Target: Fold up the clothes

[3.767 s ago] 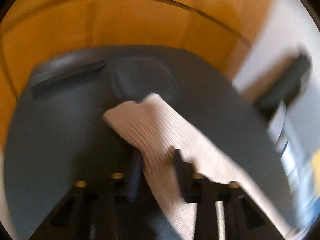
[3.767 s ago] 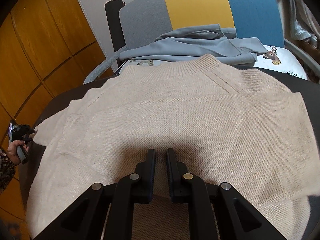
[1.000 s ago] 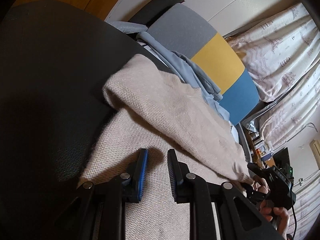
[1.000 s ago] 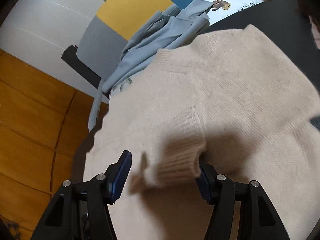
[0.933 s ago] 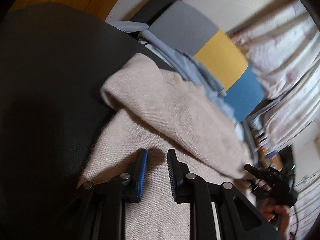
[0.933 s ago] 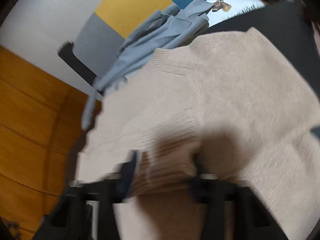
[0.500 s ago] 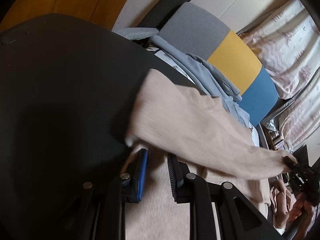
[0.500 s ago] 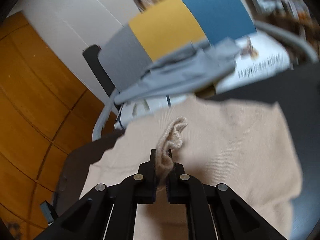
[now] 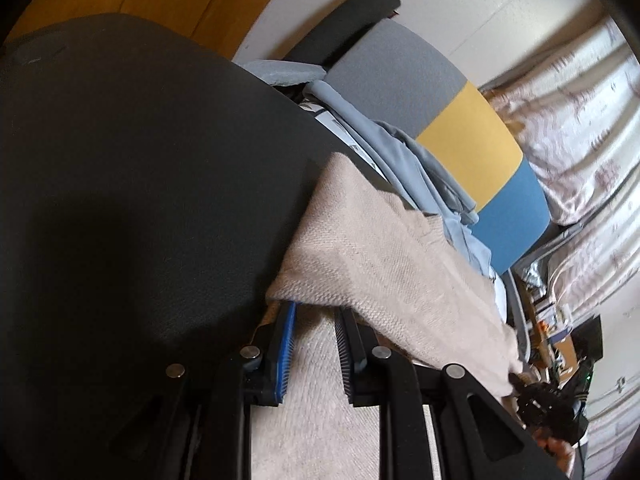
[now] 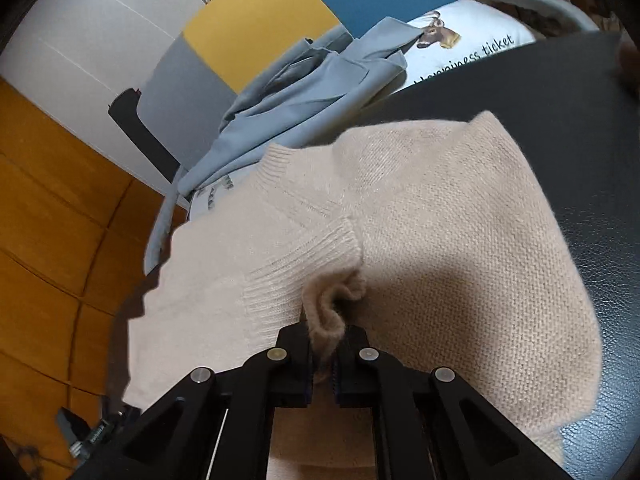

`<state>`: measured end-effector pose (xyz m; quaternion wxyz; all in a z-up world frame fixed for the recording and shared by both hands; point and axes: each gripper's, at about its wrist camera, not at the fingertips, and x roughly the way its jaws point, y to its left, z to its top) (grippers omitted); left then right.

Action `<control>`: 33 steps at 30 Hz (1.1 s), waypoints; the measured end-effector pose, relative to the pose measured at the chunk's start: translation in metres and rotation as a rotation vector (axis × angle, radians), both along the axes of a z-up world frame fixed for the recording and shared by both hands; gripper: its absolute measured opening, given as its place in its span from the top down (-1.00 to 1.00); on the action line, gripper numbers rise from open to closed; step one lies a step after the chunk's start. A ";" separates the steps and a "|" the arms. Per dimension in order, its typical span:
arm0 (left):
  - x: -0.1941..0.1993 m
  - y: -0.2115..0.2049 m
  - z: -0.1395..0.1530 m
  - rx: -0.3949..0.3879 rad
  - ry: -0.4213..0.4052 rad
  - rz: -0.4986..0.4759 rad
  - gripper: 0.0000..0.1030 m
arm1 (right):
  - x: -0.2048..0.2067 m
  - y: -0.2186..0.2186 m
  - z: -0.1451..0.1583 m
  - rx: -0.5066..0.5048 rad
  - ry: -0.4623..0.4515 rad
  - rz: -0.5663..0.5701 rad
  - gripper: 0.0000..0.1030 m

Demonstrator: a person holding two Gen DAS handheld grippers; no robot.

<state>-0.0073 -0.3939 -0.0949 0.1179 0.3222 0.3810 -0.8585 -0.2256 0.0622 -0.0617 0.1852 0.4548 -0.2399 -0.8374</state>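
Note:
A beige knit sweater (image 10: 440,216) lies on a black table (image 10: 560,92). My right gripper (image 10: 322,344) is shut on the ribbed cuff of a sleeve (image 10: 304,264) and holds it over the sweater's body. In the left wrist view the same sleeve (image 9: 384,264) stretches across from the table's left part to the right gripper (image 9: 540,404) at the lower right. My left gripper (image 9: 314,320) rests on the sweater's body (image 9: 320,400) under the sleeve's fold, its jaws a little apart with only flat cloth below them.
A chair with a grey, yellow and blue back (image 10: 256,12) stands behind the table, with a blue-grey garment (image 10: 304,88) and a white printed cushion (image 10: 472,40) on it. Wooden panels (image 10: 48,208) are at the left. Curtains (image 9: 580,128) hang at the right.
My right gripper, open around the cuff a second ago, shut on it, lifted it and carried it across the sweater. The sleeve now folds over the body. My left gripper stayed put.

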 end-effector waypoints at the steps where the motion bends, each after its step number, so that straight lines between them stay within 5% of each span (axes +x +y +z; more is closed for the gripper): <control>1: 0.004 0.002 0.001 -0.002 -0.005 0.002 0.63 | 0.001 0.001 0.006 0.007 0.019 0.009 0.87; 6: 0.015 0.026 0.025 -0.123 0.038 -0.003 0.63 | -0.003 -0.001 0.029 0.051 0.089 0.042 0.87; 9: -0.007 0.038 0.041 -0.214 0.043 -0.032 0.61 | -0.007 -0.006 0.014 0.104 0.036 0.056 0.87; 15: -0.084 0.045 0.027 -0.381 -0.179 -0.092 0.61 | 0.008 0.017 0.006 0.102 0.000 -0.064 0.66; 17: -0.086 0.038 0.018 -0.373 -0.196 -0.082 0.61 | 0.021 0.018 0.026 0.197 0.094 -0.116 0.61; 22: -0.074 0.025 0.010 -0.281 -0.114 -0.075 0.60 | 0.025 -0.043 0.045 0.355 0.324 0.119 0.61; 25: -0.069 0.022 0.006 -0.271 -0.104 -0.072 0.60 | 0.013 -0.084 0.018 0.485 0.275 0.240 0.65; 28: -0.071 0.025 0.006 -0.312 -0.126 -0.065 0.62 | 0.007 -0.087 0.002 0.589 0.264 0.200 0.67; 33: -0.080 0.041 0.015 -0.413 -0.203 -0.092 0.62 | 0.009 -0.065 0.007 0.506 0.216 0.180 0.66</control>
